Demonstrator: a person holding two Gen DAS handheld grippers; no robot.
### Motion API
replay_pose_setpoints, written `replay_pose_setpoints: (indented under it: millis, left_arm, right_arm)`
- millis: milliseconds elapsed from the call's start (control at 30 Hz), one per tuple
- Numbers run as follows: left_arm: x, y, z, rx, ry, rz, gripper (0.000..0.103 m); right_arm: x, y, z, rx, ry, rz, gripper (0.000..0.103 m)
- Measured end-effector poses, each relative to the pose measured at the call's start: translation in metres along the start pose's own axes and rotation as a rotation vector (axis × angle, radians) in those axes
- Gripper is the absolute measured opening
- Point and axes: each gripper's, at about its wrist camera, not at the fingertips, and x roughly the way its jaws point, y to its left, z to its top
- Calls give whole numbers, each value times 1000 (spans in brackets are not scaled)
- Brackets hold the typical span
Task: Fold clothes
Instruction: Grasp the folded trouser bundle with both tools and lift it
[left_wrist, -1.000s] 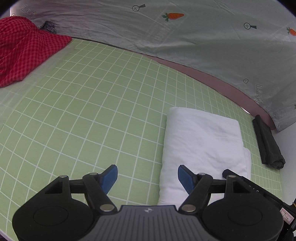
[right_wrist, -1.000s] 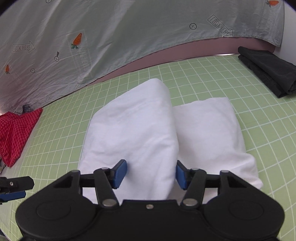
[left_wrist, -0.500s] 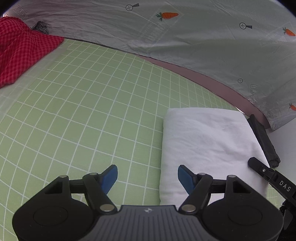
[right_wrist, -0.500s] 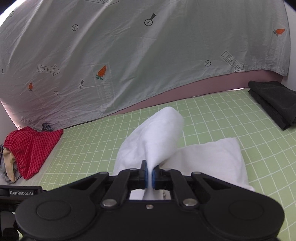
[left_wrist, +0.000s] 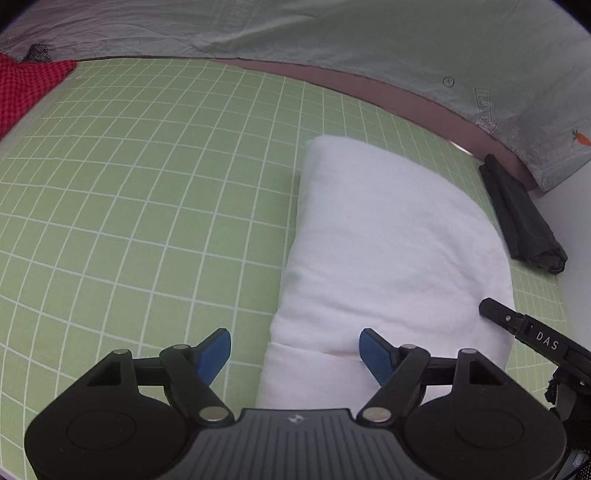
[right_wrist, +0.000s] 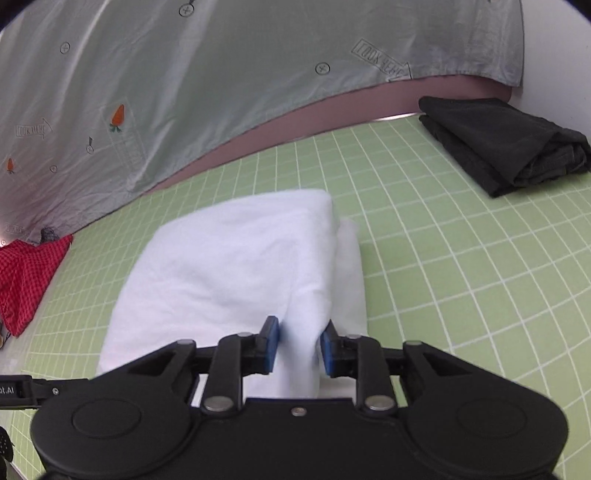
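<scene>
A white garment (left_wrist: 388, 240) lies folded into a thick rectangle on the green grid mat (left_wrist: 129, 184). My left gripper (left_wrist: 295, 350) is open at its near left edge; the right pad is over the cloth and the left pad over bare mat. In the right wrist view the white garment (right_wrist: 229, 258) has its top layer laid over to the left. My right gripper (right_wrist: 300, 345) is partly open, with a ridge of that white cloth standing between its blue pads.
A folded black garment (right_wrist: 506, 144) lies at the mat's far right corner, also seen in the left wrist view (left_wrist: 524, 218). A red checked cloth (right_wrist: 22, 280) is heaped at the far left. A grey carrot-print sheet (right_wrist: 184, 92) hangs behind the mat (right_wrist: 461, 258).
My right gripper shut on the white cloth and lifted a fold, then came down and its jaws parted; the fold now lies flat over the pile. The left gripper edged closer to the garment.
</scene>
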Motion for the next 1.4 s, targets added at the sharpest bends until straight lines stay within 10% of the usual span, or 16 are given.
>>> replay_pose_setpoints:
  millis: [200,800,900,1133,1400]
  left_arm:
    - [7,-11,-14,-43,-3,93,78]
    - [28,10,22,-8,58,-1,90]
    - [31,18,22,-35,71,-76,88]
    - [26,20,23,-48,70,-222,41]
    - [1,-5,32,23,25,-248,25]
  right_arm:
    - [4,-5,6,-44,24,-5,80]
    - [37,-12,-6,158,134,90,99]
    - [34,-4,-8,168,124,80,89]
    - [4,9,-11,147,56,53,29]
    - [-38,-1,-1,179,-23,30,20]
